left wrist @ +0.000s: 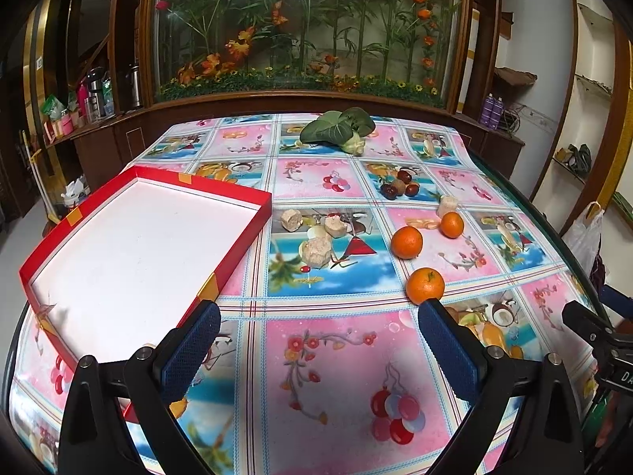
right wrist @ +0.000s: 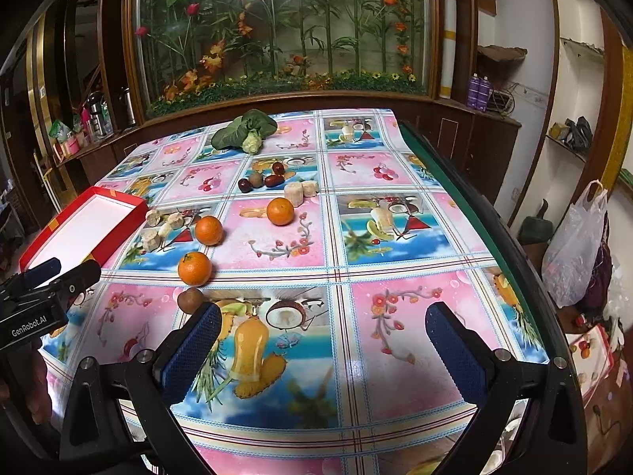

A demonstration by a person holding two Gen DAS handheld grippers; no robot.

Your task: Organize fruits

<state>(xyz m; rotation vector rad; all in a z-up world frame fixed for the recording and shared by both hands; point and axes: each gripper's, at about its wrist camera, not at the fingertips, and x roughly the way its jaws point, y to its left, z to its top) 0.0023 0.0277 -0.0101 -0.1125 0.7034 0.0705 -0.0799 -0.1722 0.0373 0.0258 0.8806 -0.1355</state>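
Observation:
Three oranges lie on the patterned tablecloth: the nearest orange (left wrist: 425,285) (right wrist: 194,268), a middle orange (left wrist: 407,242) (right wrist: 208,230) and a far orange (left wrist: 452,225) (right wrist: 280,211). A red tray with a white floor (left wrist: 130,253) (right wrist: 85,226) sits at the left, empty. Dark red dates and a brown fruit (left wrist: 399,188) (right wrist: 262,180) lie further back. A small brown fruit (right wrist: 190,299) lies by my right gripper's left finger. My left gripper (left wrist: 318,350) is open and empty, short of the nearest orange. My right gripper (right wrist: 322,352) is open and empty.
Several pale beige chunks (left wrist: 316,251) (right wrist: 158,229) lie near the tray, more (right wrist: 301,190) further back. A leafy green vegetable (left wrist: 338,128) (right wrist: 245,128) lies at the far edge. The table edge (right wrist: 494,217) drops off on the right, with a plastic bag (right wrist: 577,245) beyond it.

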